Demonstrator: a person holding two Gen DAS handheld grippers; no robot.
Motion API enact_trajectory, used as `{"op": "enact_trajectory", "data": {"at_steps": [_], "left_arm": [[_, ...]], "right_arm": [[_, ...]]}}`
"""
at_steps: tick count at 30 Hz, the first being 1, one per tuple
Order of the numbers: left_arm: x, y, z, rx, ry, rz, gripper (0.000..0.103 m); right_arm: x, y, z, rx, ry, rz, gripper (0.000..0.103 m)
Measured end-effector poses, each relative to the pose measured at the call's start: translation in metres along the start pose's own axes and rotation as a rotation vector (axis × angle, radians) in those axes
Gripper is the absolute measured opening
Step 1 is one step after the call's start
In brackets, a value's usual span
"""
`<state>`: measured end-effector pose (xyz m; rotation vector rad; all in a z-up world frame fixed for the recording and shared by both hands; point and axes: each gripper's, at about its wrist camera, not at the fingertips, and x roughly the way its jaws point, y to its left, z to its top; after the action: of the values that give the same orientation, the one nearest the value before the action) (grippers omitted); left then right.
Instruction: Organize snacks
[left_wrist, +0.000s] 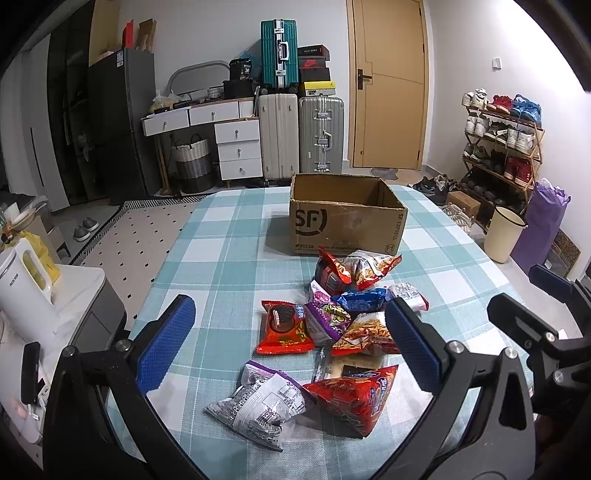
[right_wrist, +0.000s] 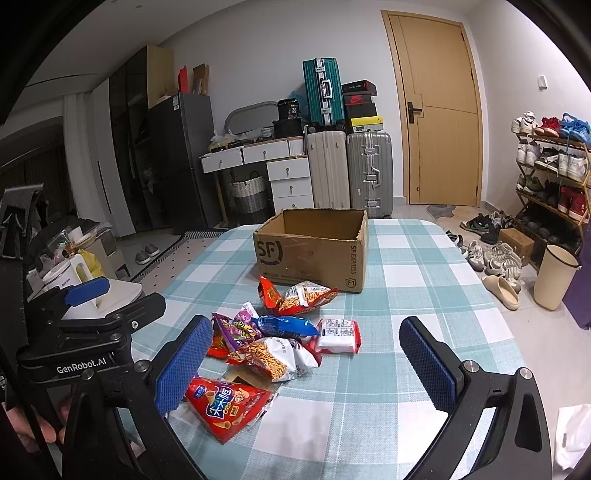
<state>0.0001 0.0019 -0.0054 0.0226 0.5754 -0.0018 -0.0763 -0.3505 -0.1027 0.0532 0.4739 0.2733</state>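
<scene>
Both grippers, left gripper (left_wrist: 291, 347) and right gripper (right_wrist: 306, 363), jaws wide, empty; snack packets (left_wrist: 334, 325) heaped on counter (left_wrist: 221, 258) ahead, nearer left; open box (left_wrist: 347, 218) beyond heap.

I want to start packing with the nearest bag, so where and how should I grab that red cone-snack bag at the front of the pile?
Probably with the right tool, which is open. The red cone-snack bag lies puffed and tapering toward the near table edge. Come down from above and pinch the crimped seam at its far, wider end, where the foil is flat; the inflated middle would likely slip or crush.
</scene>
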Motion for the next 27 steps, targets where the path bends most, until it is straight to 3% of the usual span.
{"op": "enact_trajectory", "data": {"at_steps": [27], "left_arm": [[0.0009, 0.0006, 0.001, 0.01, 0.003, 0.002, 0.102]], "right_arm": [[0.0016, -0.0006, -0.0018, 0.007, 0.007, 0.001, 0.103]]}}
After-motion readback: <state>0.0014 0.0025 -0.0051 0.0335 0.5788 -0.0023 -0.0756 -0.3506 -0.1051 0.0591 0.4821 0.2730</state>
